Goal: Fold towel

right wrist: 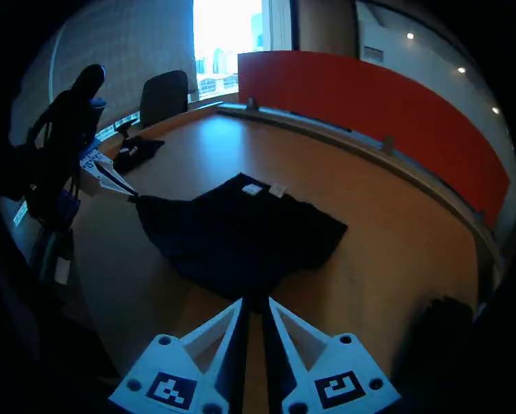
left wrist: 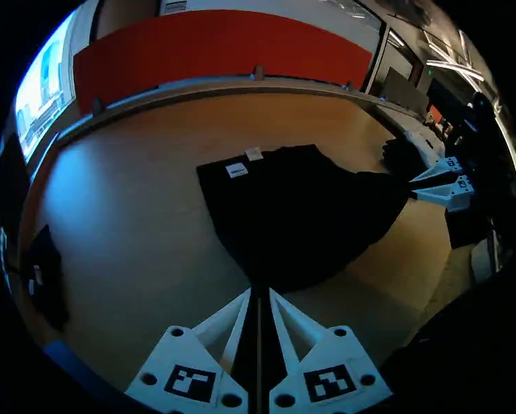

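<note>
A black towel with white labels lies spread on the wooden table. In the left gripper view my left gripper is shut on the towel's near corner. Farther right, the right gripper pinches another corner, which is stretched out toward it. In the right gripper view the towel lies on the table, and my right gripper is shut on its near edge. The left gripper holds the far left corner there.
A red partition runs along the table's far rim. Other dark cloths lie on the table. An office chair stands by the bright window.
</note>
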Action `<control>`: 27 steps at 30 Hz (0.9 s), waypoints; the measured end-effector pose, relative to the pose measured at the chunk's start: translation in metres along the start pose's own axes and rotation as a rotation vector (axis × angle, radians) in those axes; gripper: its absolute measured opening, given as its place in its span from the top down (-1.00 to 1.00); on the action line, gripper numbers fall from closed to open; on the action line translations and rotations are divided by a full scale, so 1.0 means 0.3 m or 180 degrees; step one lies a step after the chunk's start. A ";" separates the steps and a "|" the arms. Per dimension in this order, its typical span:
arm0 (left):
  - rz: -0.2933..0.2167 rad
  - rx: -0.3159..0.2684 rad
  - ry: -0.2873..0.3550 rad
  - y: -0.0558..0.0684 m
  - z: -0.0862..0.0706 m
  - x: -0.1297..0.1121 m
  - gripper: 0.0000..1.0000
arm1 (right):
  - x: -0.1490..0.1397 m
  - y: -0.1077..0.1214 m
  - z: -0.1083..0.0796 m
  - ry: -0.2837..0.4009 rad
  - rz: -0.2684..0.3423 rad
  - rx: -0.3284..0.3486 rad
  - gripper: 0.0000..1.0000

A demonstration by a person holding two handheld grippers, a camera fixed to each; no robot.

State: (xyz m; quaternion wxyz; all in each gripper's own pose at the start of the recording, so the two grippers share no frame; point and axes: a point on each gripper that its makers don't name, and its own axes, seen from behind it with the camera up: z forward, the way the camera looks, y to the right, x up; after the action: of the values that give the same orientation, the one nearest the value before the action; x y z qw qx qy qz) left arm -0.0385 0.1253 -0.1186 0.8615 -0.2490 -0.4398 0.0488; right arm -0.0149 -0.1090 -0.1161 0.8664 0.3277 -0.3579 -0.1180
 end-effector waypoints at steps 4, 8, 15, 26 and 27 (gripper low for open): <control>-0.0006 -0.0020 0.0014 0.011 -0.026 0.008 0.94 | 0.017 -0.011 -0.021 0.0029 0.0026 0.0010 0.76; 0.0008 -0.0037 0.0017 0.018 -0.034 0.007 0.94 | 0.019 -0.021 -0.027 0.0029 0.0027 0.0024 0.76; 0.0008 -0.0062 0.0016 0.033 -0.041 0.009 0.94 | 0.020 -0.038 -0.038 0.0023 0.0028 0.0048 0.76; -0.0087 -0.0107 -0.0013 0.063 -0.089 -0.023 0.95 | 0.000 -0.059 -0.075 -0.0010 0.0073 0.0064 0.76; -0.0097 -0.0109 -0.0011 0.064 -0.092 -0.024 0.95 | -0.001 -0.061 -0.077 -0.0012 0.0079 0.0064 0.76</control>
State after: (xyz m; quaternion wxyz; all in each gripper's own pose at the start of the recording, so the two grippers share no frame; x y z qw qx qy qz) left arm -0.0189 0.1293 -0.1465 0.8569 -0.2570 -0.4459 0.0286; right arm 0.0015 -0.1114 -0.1404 0.8638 0.3316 -0.3647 -0.1042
